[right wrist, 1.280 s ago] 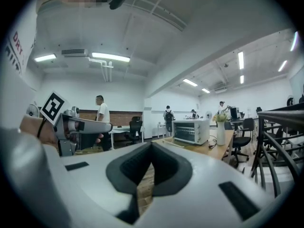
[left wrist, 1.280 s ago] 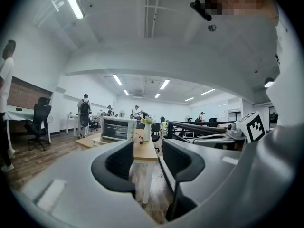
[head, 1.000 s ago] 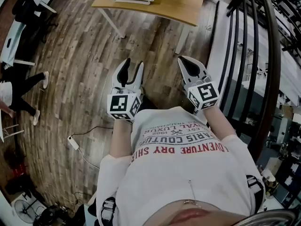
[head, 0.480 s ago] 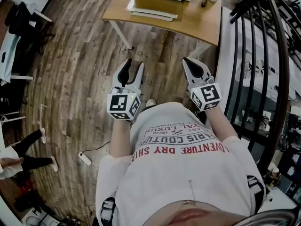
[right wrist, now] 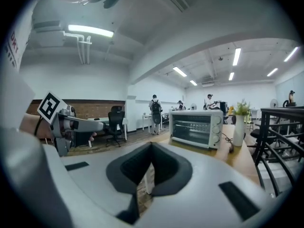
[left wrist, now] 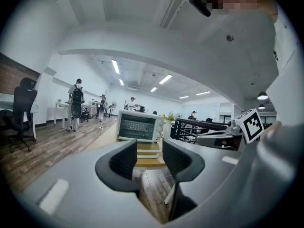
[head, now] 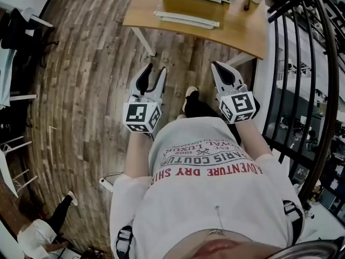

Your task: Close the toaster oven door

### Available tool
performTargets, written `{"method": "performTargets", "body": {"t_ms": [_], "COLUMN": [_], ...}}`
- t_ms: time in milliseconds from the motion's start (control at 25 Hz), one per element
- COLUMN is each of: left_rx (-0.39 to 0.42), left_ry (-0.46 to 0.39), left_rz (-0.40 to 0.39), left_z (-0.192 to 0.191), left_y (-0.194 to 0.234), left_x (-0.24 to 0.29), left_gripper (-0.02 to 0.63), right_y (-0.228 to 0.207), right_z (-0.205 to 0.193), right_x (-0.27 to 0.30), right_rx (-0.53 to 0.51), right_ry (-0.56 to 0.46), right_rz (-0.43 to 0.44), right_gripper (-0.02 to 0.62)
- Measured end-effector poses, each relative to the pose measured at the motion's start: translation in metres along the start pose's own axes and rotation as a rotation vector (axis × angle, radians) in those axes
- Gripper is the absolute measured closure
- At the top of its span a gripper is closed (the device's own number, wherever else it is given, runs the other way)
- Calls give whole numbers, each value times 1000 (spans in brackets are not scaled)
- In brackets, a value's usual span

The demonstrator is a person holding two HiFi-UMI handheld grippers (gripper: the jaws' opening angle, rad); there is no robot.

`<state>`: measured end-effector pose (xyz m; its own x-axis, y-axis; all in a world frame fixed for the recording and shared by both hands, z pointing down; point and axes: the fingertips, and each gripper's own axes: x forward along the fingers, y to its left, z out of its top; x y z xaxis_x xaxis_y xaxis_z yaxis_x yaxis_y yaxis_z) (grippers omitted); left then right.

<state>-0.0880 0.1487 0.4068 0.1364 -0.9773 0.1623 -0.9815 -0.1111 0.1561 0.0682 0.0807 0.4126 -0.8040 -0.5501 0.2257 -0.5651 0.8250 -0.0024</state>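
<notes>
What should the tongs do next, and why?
Probably step forward to bring both tongs up to the table. The toaster oven sits far back on it, while the left tongs and right tongs hang over the floor, touching nothing.

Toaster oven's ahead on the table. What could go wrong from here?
1. A vase with a plant and a cord sit right beside the toaster oven; a swing of the right gripper could tip the vase.
2. The black railing runs close along that gripper's side and could catch it.
</notes>
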Motion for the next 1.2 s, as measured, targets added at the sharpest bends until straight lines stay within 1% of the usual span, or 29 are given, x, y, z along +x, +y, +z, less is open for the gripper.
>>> {"method": "performTargets", "body": {"t_ms": [280, 480, 560, 720, 840, 1000, 1200], "left_rx": [-4, -7, -14, -18, -28, -15, -34], "left_ry": [57, 92, 106, 155, 211, 297, 400], "left_rz": [5, 2, -1, -14, -17, -20, -15], "left_z": [-9, 0, -2, -31, -56, -90, -131], "left_y": [51, 88, 100, 121, 139, 155, 172], "left_x": [74, 127, 148, 191, 219, 241, 264], "left_gripper": [428, 428, 429, 428, 428, 428, 428], "right_y": [-38, -75, -87, -111, -128, -143, -153], "right_z": [4, 17, 17, 1, -8, -25, -46], "right_x": [77, 135, 154, 185, 206, 221, 233], "right_rx": [6, 24, 30, 40, 50, 76, 104], "right_ry": [3, 11, 19, 37, 52, 83, 130], "right_rz": [5, -17, -17, -13, -20, -37, -49], "right_gripper": [607, 606, 607, 607, 607, 607, 607]}}
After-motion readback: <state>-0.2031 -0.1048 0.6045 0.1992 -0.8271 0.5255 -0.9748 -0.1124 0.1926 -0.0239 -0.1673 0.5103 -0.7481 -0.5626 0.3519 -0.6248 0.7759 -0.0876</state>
